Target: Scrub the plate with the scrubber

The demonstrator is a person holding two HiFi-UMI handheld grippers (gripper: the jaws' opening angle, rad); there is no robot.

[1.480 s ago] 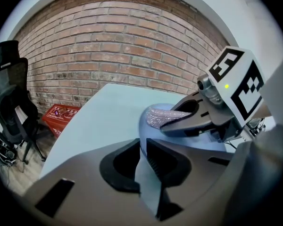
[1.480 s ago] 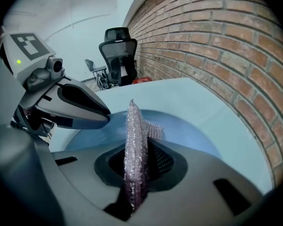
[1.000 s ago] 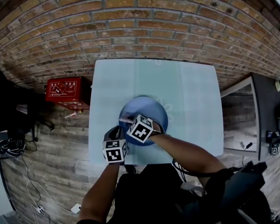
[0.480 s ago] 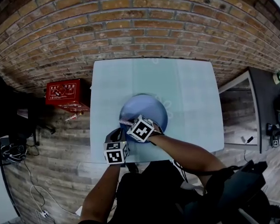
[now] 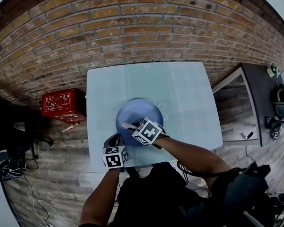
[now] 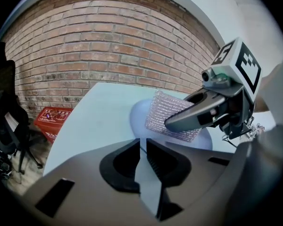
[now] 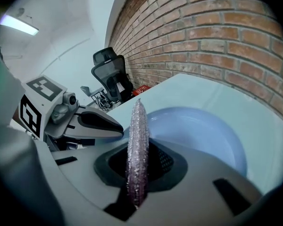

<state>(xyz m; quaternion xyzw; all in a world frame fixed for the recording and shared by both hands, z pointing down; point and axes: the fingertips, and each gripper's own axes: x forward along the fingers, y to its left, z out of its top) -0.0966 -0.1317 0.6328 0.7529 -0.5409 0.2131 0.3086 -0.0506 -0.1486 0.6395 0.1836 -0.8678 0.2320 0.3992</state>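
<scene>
Over pale-blue plate (image 5: 143, 110), right gripper (image 7: 137, 153) clamps glittery mesh scrubber (image 6: 161, 110); left gripper (image 6: 142, 149) pinches its edge.

A pale blue bench (image 5: 180, 93) stood against a brick wall (image 5: 132, 27). Left of the bench, a red box (image 5: 63, 104) with white print sat on the wood-plank floor (image 5: 61, 164), near the wall. Black office chairs (image 7: 108, 76) stood further left. Loose cables (image 5: 33, 205) trailed over the floor, and a dark cabinet (image 5: 260, 89) stood off to the right.
</scene>
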